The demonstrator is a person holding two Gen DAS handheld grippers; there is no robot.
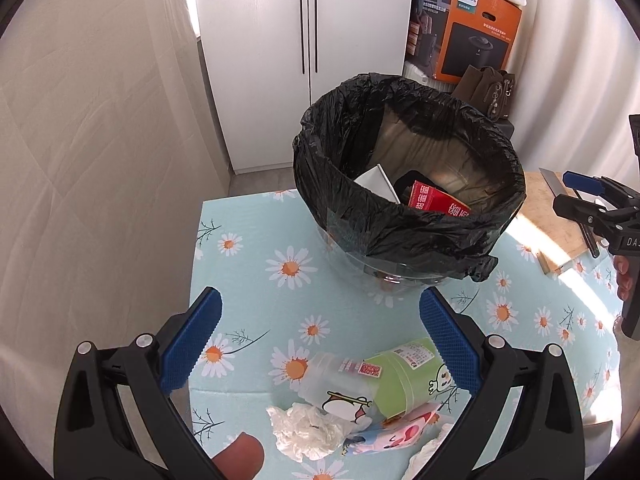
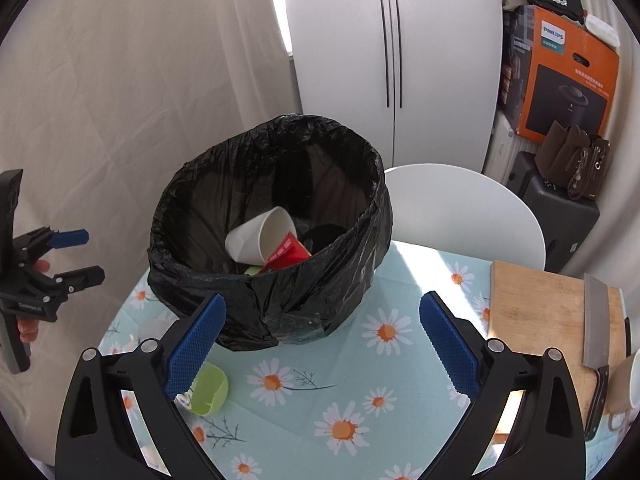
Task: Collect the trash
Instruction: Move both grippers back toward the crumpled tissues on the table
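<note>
On the daisy-print tabletop (image 1: 248,264) stands a bin lined with a black bag (image 1: 408,184), already holding a white paper cup (image 2: 260,240) and a red wrapper (image 1: 438,202). Remaining trash lies in a cluster at the near edge, directly below the left tongs (image 1: 320,336): a clear plastic cup with a green band (image 1: 372,376) on its side, a crumpled white tissue (image 1: 308,432) touching it, and a printed pink-and-blue wrapper (image 1: 384,436) just beside both. The left tongs are spread wide and grip nothing. The right tongs (image 2: 322,340) are likewise spread wide and empty, held over bare cloth in front of the bin; only the cup's green end shows by their left pad.

Governing relation: the cup lies between the left pads but below and nearer than their tips, its long axis running roughly across the gap, mouth toward the right pad. The left hand is judged the nearer. A descent, probably with a turn of the wrist, appears necessary to close across the cup's width.

A cutting board (image 2: 548,320) with a cleaver (image 2: 596,320) lies well apart to the right.
</note>
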